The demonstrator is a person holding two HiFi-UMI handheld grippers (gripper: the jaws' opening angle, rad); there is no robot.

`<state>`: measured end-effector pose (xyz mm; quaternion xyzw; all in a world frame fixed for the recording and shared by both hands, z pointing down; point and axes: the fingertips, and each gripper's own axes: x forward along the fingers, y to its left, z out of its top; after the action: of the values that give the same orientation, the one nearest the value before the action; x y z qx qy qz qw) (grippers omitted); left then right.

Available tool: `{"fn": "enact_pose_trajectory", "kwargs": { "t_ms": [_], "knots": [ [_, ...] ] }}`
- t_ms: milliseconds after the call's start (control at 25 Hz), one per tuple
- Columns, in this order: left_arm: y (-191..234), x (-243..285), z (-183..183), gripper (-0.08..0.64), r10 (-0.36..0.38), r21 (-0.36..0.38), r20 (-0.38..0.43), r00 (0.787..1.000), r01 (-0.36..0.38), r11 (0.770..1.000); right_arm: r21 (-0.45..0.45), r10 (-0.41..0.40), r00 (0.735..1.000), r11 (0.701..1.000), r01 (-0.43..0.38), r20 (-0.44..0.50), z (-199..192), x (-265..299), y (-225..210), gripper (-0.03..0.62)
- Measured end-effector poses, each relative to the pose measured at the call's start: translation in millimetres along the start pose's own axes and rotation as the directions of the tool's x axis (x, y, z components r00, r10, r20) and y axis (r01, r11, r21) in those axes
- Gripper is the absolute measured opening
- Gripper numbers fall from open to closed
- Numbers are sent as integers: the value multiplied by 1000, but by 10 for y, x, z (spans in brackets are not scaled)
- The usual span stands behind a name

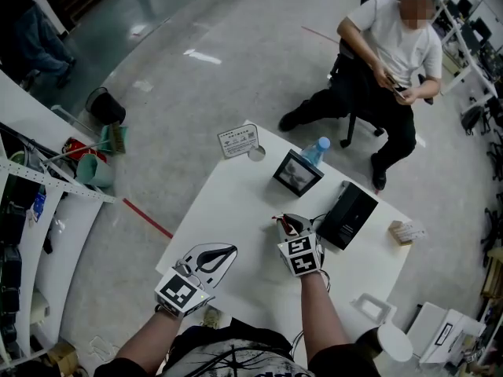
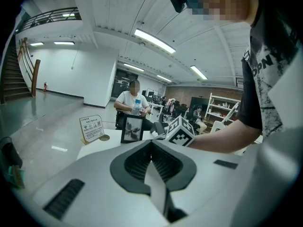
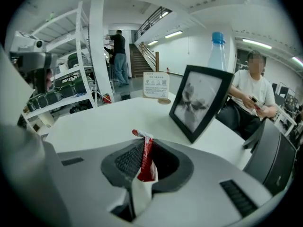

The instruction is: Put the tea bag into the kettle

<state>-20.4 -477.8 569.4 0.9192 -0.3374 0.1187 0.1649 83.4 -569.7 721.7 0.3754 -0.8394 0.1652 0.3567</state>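
Note:
A red and white tea bag sachet (image 3: 147, 161) stands upright between the jaws of my right gripper (image 3: 144, 140), which is shut on it. From the head view, that gripper (image 1: 289, 221) is over the middle of the white table (image 1: 228, 210), with the sachet's red edge (image 1: 284, 225) showing at its tip. My left gripper (image 1: 229, 250) hovers near the table's front edge. Its jaws meet, with nothing between them (image 2: 151, 142). A black box-shaped thing (image 1: 346, 214) sits just right of the right gripper. I cannot make out a kettle.
A black picture frame (image 1: 297, 173) stands ahead of the right gripper, with a water bottle (image 1: 316, 151) behind it. A small sign card (image 1: 237, 140) sits at the table's far corner. A person sits on a chair (image 1: 391, 49) beyond the table. White shelving (image 1: 39, 210) runs along the left.

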Motion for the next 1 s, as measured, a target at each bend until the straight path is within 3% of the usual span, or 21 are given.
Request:
{"fn": "enact_pose_trajectory", "kwargs": {
  "t_ms": [200, 360, 640, 1000],
  "knots": [
    [110, -202, 33, 9, 69, -9, 0, 998, -69, 998, -36, 31, 993, 999, -27, 117, 230, -280, 310, 55],
    [76, -370, 6, 8, 69, -3, 34, 997, -69, 998, -48, 64, 975, 997, -55, 214, 366, -549, 672, 55],
    [-62, -745, 17, 8, 73, 20, 78, 994, -74, 997, -220, 97, 941, 975, -25, 323, 578, -1039, 1350, 55],
    [-283, -1458, -85, 8, 85, 46, 129, 988, -91, 995, -253, 137, 884, 967, -21, 448, 881, -1634, 2154, 55]
  ]
}}
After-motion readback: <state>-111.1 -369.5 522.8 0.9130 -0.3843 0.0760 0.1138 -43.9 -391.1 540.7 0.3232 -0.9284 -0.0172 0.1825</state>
